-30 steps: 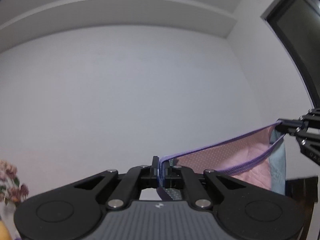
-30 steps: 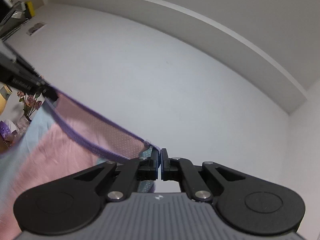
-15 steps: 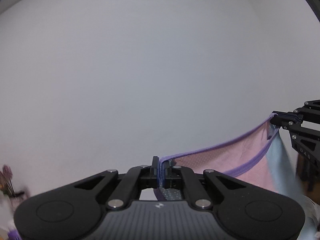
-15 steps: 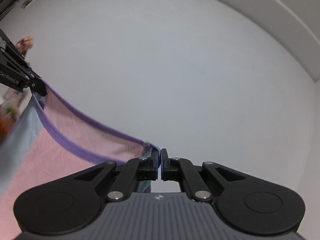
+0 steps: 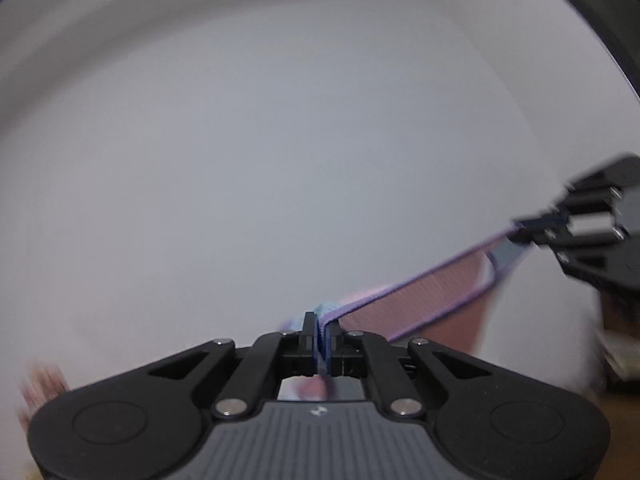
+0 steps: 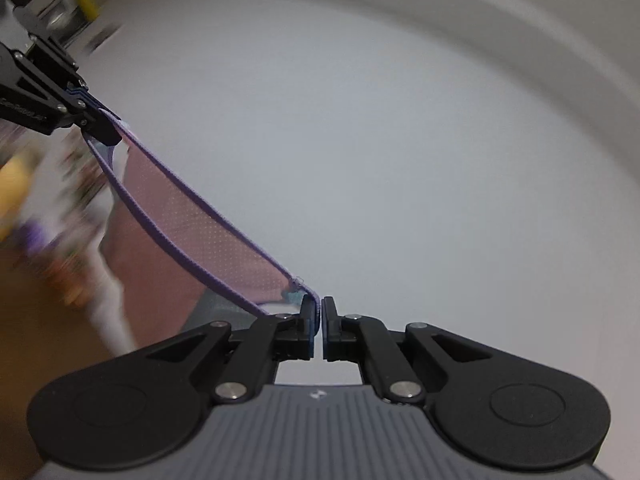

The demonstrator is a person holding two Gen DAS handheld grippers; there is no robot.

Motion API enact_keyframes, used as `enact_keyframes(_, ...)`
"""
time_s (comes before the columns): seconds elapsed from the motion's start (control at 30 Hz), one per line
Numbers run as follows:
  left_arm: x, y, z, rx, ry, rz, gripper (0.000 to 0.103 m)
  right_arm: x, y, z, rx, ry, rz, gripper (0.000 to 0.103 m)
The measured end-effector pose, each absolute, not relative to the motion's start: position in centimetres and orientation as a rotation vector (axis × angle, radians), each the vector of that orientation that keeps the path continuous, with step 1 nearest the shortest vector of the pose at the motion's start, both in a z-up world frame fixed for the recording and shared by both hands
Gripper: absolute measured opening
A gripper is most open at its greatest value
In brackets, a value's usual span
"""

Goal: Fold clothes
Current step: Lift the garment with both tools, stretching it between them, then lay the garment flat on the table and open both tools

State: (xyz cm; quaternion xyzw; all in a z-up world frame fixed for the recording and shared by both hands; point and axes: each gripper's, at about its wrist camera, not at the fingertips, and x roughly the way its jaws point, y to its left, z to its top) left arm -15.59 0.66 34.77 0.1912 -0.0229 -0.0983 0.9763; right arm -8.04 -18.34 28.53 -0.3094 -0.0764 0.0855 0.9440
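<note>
Pink dotted fabric with a purple elastic edge, a small garment, hangs stretched in the air between the two grippers, its body drooping below the taut band. The left gripper is clamped on one end of that purple band; the right gripper pinches the other end right at its fingertips, with only a sliver of cloth between the jaws. That shallow bite looks like the weak spot: a harder pull apart, or a quick swing, could tug the band free and drop one side, spoiling the fold. Both grippers point upward toward the white wall, angled so each sees the other at its frame's edge.
</note>
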Motion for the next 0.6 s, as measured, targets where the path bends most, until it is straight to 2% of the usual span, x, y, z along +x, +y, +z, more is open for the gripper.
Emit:
enact_keyframes(0.07,-16.0,-0.1,27.6,0.381,0.155,-0.276,0.017,-7.9,-19.8,21.5,-0.613,0.033,0.254,0.004)
enact_keyframes(0.1,-16.2,-0.5,23.9,0.376,0.257,-0.316,0.026,-7.6,-20.9,17.8,-0.59,0.155,0.304,0.006)
enact_keyframes(0.13,-16.7,-0.7,20.2,0.345,0.386,-0.389,0.029,-7.2,-22.2,14.0,-0.553,0.301,0.362,0.013)
enact_keyframes(0.17,-17.2,-0.9,16.5,0.313,0.515,-0.462,0.03,-7.9,-23.1,10.7,-0.509,0.431,0.398,0.021)
enact_keyframes(0.2,-17.6,-0.8,13.7,0.284,0.649,-0.539,0.028,-9.9,-23.7,7.9,-0.459,0.544,0.412,0.024)
enact_keyframes(0.23,-17.9,-0.3,12.4,0.225,0.7,-0.565,0.028,-11.5,-24.6,5.7,-0.403,0.629,0.419,0.028)
enact_keyframes(0.3,-18.2,1.8,11.4,0.064,0.733,-0.597,0.03,-12.2,-26.6,3.9,-0.303,0.668,0.433,0.036)
enact_keyframes(0.33,-17.4,3.9,11.4,0.045,0.737,-0.611,0.033,-12.2,-27.3,4.3,-0.256,0.651,0.453,0.046)
enact_keyframes(0.37,-16.3,5.3,11.7,0.044,0.717,-0.589,0.039,-12.4,-27.8,4.6,-0.222,0.63,0.466,0.05)
enact_keyframes(0.4,-14.7,7.0,11.9,0.051,0.697,-0.554,0.057,-12.2,-27.7,4.8,-0.21,0.609,0.469,0.051)
enact_keyframes(0.43,-12.2,7.0,11.8,0.064,0.684,-0.511,0.069,-11.3,-27.1,5.1,-0.206,0.591,0.466,0.052)
enact_keyframes(0.57,-2.3,6.2,8.4,0.158,0.69,-0.304,0.066,-7.4,-24.3,6.3,-0.213,0.549,0.45,0.05)
enact_keyframes(0.6,-0.6,5.9,7.9,0.178,0.709,-0.266,0.059,-5.2,-23.6,5.6,-0.232,0.556,0.444,0.048)
